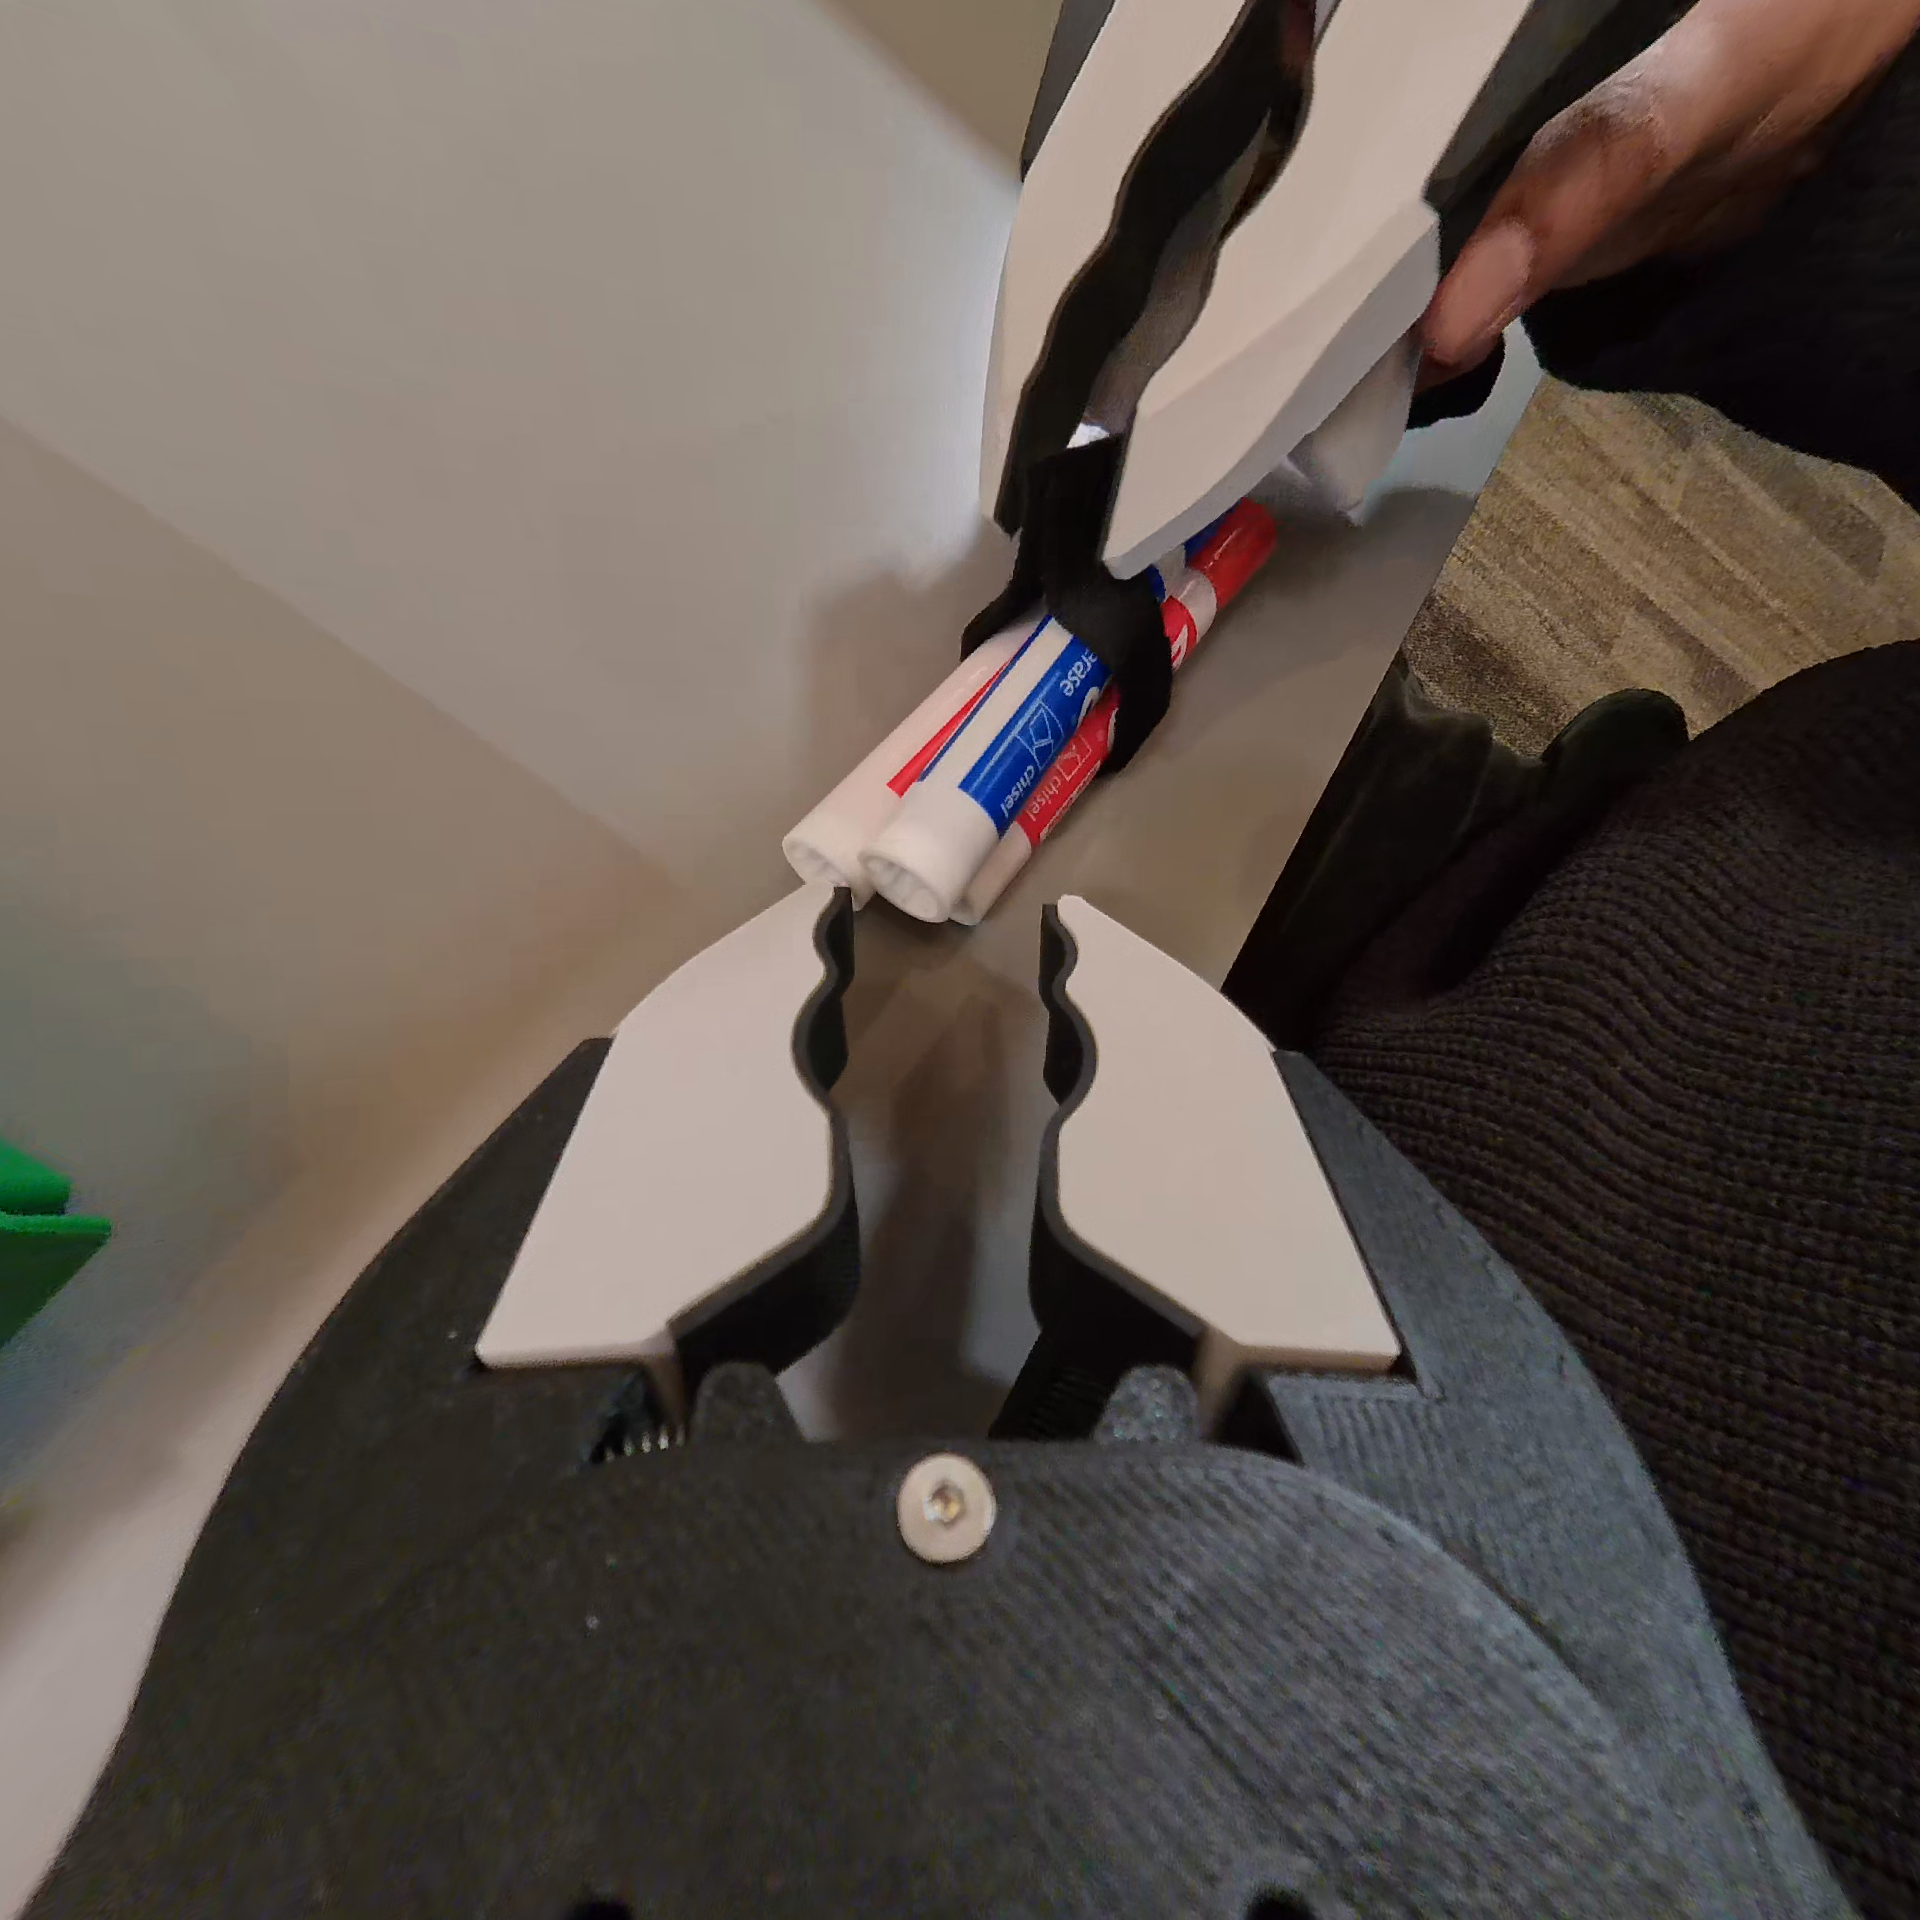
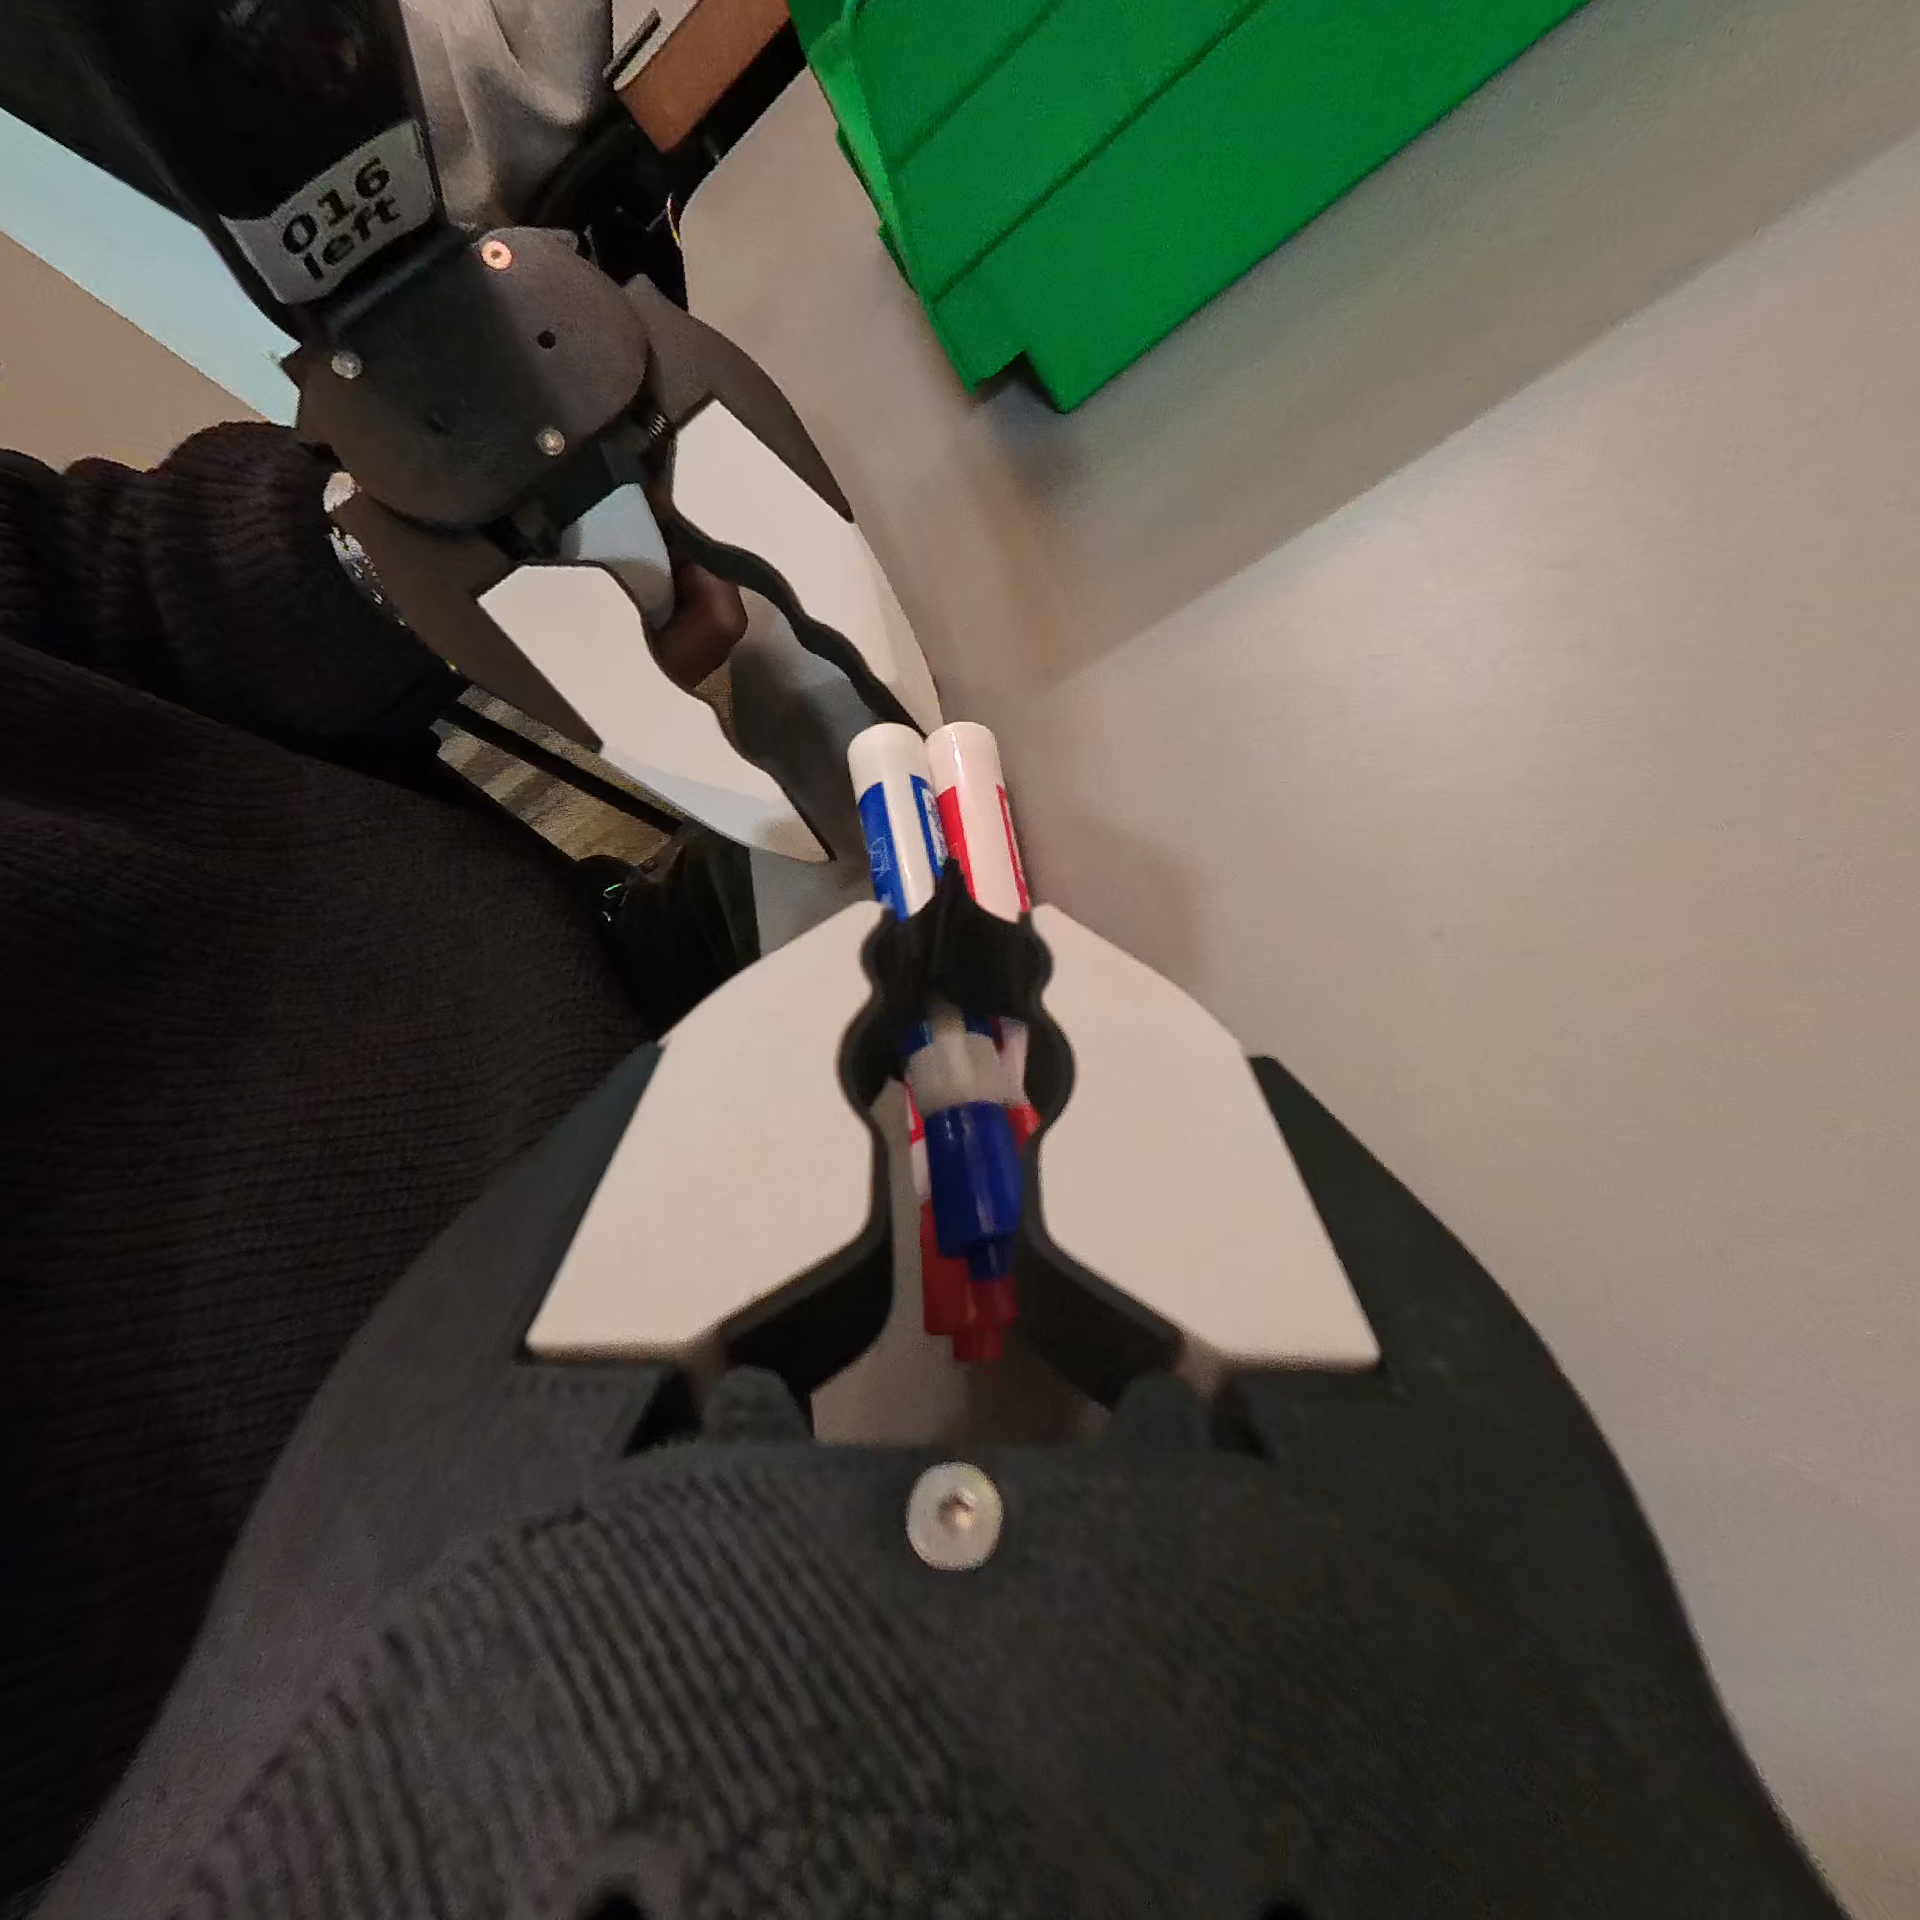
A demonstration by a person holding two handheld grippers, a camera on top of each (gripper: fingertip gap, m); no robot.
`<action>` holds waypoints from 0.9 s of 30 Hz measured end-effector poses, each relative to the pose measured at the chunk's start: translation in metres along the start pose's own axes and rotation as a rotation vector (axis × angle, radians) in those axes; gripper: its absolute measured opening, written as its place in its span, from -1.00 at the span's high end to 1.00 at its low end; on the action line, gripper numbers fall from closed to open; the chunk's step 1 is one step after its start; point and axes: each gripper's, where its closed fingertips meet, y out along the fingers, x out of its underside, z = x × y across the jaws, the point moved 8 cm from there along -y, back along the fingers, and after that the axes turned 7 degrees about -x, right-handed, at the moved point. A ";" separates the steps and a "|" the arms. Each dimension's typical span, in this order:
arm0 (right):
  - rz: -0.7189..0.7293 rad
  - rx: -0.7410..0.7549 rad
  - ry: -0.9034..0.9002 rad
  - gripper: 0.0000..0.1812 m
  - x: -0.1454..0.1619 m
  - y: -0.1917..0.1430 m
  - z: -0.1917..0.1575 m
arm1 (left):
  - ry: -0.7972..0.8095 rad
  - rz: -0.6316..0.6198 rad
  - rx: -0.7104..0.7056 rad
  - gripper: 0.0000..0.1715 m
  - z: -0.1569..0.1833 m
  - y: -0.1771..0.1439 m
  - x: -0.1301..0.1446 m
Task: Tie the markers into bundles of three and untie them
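Note:
A bundle of red and blue whiteboard markers (image 1: 987,758) lies on the pale table (image 1: 520,520), near its edge. A black strap (image 1: 1127,665) is looped around the bundle. My right gripper (image 1: 1070,530) comes down from above and is shut on the free end of the strap. In the right wrist view the strap (image 2: 951,935) is pinched at the right gripper's (image 2: 951,920) tips, and the markers (image 2: 935,821) run under the fingers, caps toward the camera. My left gripper (image 1: 948,912) is open and empty, its tips just short of the markers' butt ends; it also shows in the right wrist view (image 2: 868,784).
A green bin (image 2: 1143,177) stands on the table beyond the markers; its corner shows in the left wrist view (image 1: 42,1247). A white crumpled thing (image 1: 1340,457) lies behind the right gripper. The table edge (image 1: 1382,644) drops to carpet (image 1: 1662,540). A dark knitted garment (image 1: 1662,1143) is close by. One gripper's finger ends stand about 7 cm off the other's.

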 end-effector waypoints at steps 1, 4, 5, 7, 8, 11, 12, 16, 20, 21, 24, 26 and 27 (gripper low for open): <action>-0.003 0.005 0.002 0.71 0.000 -0.002 -0.001 | 0.000 0.000 0.000 0.58 0.000 0.000 0.000; -0.019 0.024 0.005 0.64 0.001 -0.005 -0.003 | 0.001 0.000 0.002 0.58 0.001 0.000 0.000; -0.027 0.029 0.005 0.64 0.002 -0.004 -0.003 | 0.002 0.000 0.003 0.58 0.001 0.000 0.000; -0.051 0.032 0.009 0.64 0.004 0.000 -0.003 | 0.002 -0.002 0.007 0.58 0.002 0.001 0.000; -0.065 0.035 0.010 0.64 0.005 0.003 -0.004 | 0.003 -0.003 0.009 0.58 0.002 0.001 0.000; -0.070 0.055 -0.003 0.73 0.006 0.008 -0.006 | 0.008 -0.004 0.008 0.58 0.004 0.001 0.000; -0.067 0.055 -0.002 0.76 0.005 0.008 -0.006 | 0.010 -0.004 0.004 0.58 0.003 0.001 0.000; -0.063 0.053 -0.002 0.79 0.005 0.008 -0.007 | 0.007 -0.007 0.005 0.57 0.003 0.002 0.000; -0.046 0.048 0.007 0.81 0.004 0.007 -0.006 | 0.011 -0.004 0.009 0.57 0.004 0.001 0.000; -0.037 0.040 0.016 0.83 0.004 0.007 -0.006 | 0.009 -0.003 0.014 0.57 0.005 0.001 -0.001; -0.035 0.020 0.031 0.92 0.004 0.006 -0.005 | 0.012 -0.004 0.015 0.57 0.005 0.001 -0.001; -0.037 0.022 0.026 0.93 0.004 0.006 -0.005 | 0.010 -0.004 0.016 0.57 0.005 0.001 -0.001; -0.039 0.023 0.022 0.93 0.004 0.006 -0.005 | 0.009 -0.004 0.017 0.57 0.005 0.001 -0.001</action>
